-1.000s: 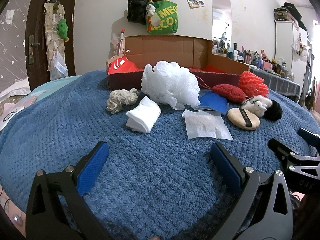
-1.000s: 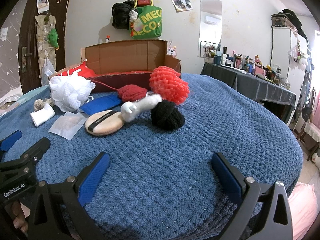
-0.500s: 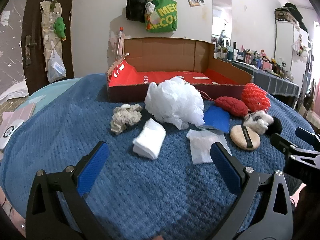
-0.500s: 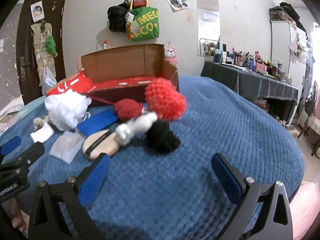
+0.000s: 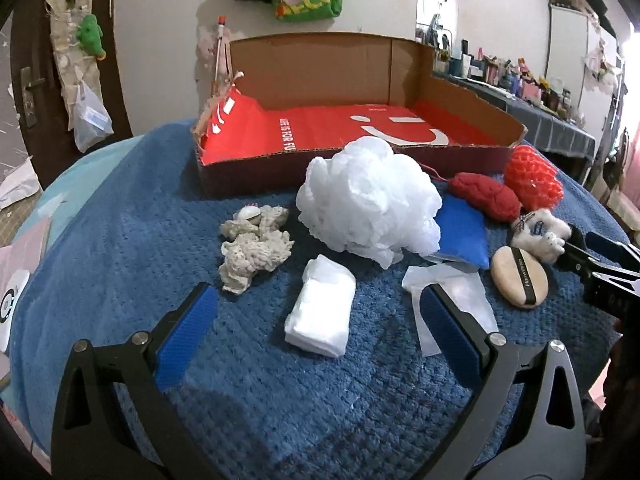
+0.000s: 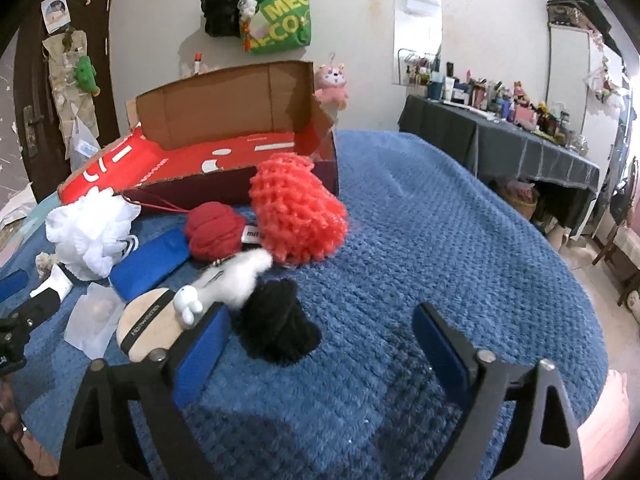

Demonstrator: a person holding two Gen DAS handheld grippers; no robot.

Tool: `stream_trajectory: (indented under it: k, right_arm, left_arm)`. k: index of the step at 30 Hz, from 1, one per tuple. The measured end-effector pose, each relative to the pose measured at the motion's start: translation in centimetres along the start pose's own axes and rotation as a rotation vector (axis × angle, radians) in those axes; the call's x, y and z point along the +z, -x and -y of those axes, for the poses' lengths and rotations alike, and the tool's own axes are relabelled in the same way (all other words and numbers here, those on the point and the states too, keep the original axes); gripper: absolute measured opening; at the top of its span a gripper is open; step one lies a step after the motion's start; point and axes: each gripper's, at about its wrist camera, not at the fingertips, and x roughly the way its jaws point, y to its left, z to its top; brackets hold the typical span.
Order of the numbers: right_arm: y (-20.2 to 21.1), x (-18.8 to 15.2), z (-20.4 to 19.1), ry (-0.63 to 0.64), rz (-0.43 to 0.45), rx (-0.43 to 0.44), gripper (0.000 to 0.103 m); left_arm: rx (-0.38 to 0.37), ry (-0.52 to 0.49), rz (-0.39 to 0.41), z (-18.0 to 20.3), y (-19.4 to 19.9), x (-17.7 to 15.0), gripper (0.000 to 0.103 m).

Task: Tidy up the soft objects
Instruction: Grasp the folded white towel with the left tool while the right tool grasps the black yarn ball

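White folded cloth [image 5: 320, 311] between left hand-held gripper [image 5: 316, 322] fingers

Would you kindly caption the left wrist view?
Open left gripper hovers over folded white cloth before red-lined cardboard box.

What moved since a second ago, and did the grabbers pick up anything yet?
Both grabbers rose and moved in toward the pile. The left gripper now frames the folded white cloth; the right gripper is close to the black yarn ball. Both are open, holding nothing. The soft things and the cardboard box stayed put.
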Motion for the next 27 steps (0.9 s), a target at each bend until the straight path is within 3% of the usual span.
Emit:
stream_trajectory:
  k: [5, 7, 8, 11, 27]
  right_arm:
    - [-0.6, -0.2, 0.1, -0.005, -0.022, 0.049, 0.062]
    - [-0.6, -0.2, 0.1, -0.003, -0.017, 0.055, 0.053]
    - [-0.5, -0.3, 0.1, -0.002, -0.013, 0.062, 0.046]
    - [-0.3, -0.3, 0.2, -0.010, -0.010, 0.107, 0.028]
    - [1.2, 1.3, 0.6, -0.020, 0.054, 0.133, 0.026]
  left_arm:
    - [-0.037, 0.010, -0.046, -0.4, -1.0, 0.2, 0.064]
    - [-0.052, 0.016, -0.058, -0.4, -1.3, 0.2, 0.035]
    - [-0.063, 0.017, -0.069, -0.4, -1.6, 0.1, 0.029]
    - [-0.075, 0.021, -0.068, -0.3, -1.6, 0.0, 0.022]
    - [-0.094, 0.002, 0.008, 0.1, 0.7, 1.4, 0.022]
